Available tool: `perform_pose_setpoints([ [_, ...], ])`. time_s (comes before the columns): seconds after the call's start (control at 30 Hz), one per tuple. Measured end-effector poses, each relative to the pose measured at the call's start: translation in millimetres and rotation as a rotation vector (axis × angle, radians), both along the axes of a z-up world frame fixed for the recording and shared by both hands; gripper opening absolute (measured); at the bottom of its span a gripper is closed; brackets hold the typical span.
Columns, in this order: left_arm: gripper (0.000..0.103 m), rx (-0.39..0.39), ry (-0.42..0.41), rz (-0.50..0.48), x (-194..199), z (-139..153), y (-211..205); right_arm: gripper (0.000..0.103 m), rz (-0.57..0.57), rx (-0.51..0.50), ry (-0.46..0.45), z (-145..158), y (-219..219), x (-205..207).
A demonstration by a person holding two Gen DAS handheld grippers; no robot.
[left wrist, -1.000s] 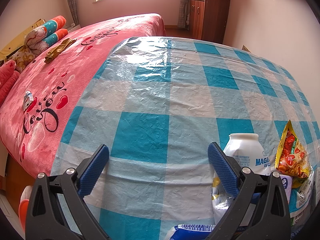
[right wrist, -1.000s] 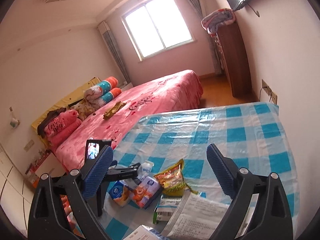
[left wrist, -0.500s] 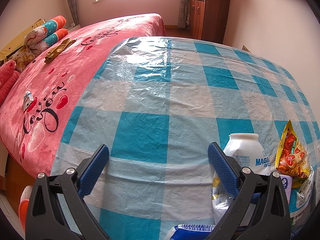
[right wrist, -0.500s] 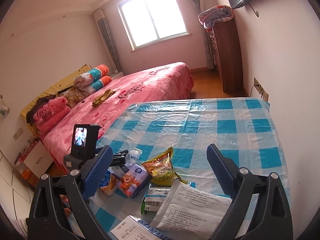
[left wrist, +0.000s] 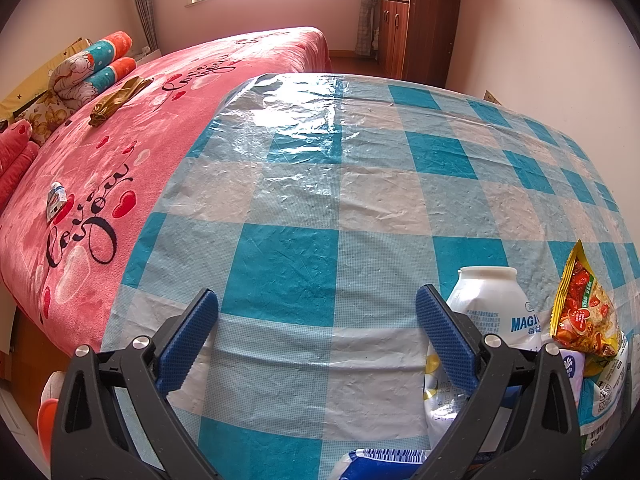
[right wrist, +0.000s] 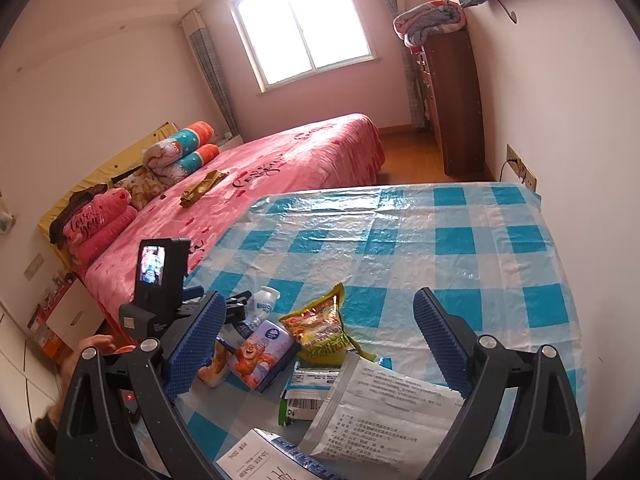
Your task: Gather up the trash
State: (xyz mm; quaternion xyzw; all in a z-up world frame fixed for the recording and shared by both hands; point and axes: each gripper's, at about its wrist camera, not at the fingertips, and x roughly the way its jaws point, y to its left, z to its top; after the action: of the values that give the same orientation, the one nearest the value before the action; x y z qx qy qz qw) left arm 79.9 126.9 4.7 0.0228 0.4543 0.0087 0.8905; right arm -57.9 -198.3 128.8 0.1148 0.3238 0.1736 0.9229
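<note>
A heap of trash lies on the blue-checked table (right wrist: 440, 240): a white plastic bottle (left wrist: 494, 308), a yellow-red snack bag (left wrist: 584, 308), a tissue pack with a cartoon bear (right wrist: 260, 350), a white printed pouch (right wrist: 384, 408) and a white box (right wrist: 256, 454). My left gripper (left wrist: 316, 332) is open and empty, low over the table, just left of the bottle. My right gripper (right wrist: 316, 332) is open and empty, above the heap. The bottle (right wrist: 266, 300) and snack bag (right wrist: 320, 326) also show in the right wrist view.
A bed with a pink blanket (left wrist: 100, 168) stands to the left of the table, with rolled quilts (right wrist: 180, 148) at its head. A brown cabinet (right wrist: 452, 100) stands by the right wall. The left gripper's camera body (right wrist: 160, 272) shows left of the heap.
The right gripper's view has tilted down and come nearer the heap, so the trash sits more between its fingers. The left gripper has not moved.
</note>
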Motion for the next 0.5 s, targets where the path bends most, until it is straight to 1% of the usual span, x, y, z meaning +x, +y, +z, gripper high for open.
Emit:
perform_pose_setpoints([
  [0.23, 0.099, 0.0, 0.0, 0.0, 0, 0, 0, 0.095, -0.027, -0.001, 0.09, -21, -6, 1],
  [0.3, 0.099, 0.001, 0.0, 0.0, 0, 0, 0, 0.095, -0.025, -0.007, 0.108, -27, -8, -1],
  [0.4, 0.099, 0.001, 0.002, 0.0, 0, 0, 0, 0.095, -0.038, -0.043, 0.129, -34, -9, -2],
  [0.5, 0.099, 0.0, 0.001, 0.001, 0, 0, 0, 0.095, -0.036, -0.035, 0.149, -40, -15, -6],
])
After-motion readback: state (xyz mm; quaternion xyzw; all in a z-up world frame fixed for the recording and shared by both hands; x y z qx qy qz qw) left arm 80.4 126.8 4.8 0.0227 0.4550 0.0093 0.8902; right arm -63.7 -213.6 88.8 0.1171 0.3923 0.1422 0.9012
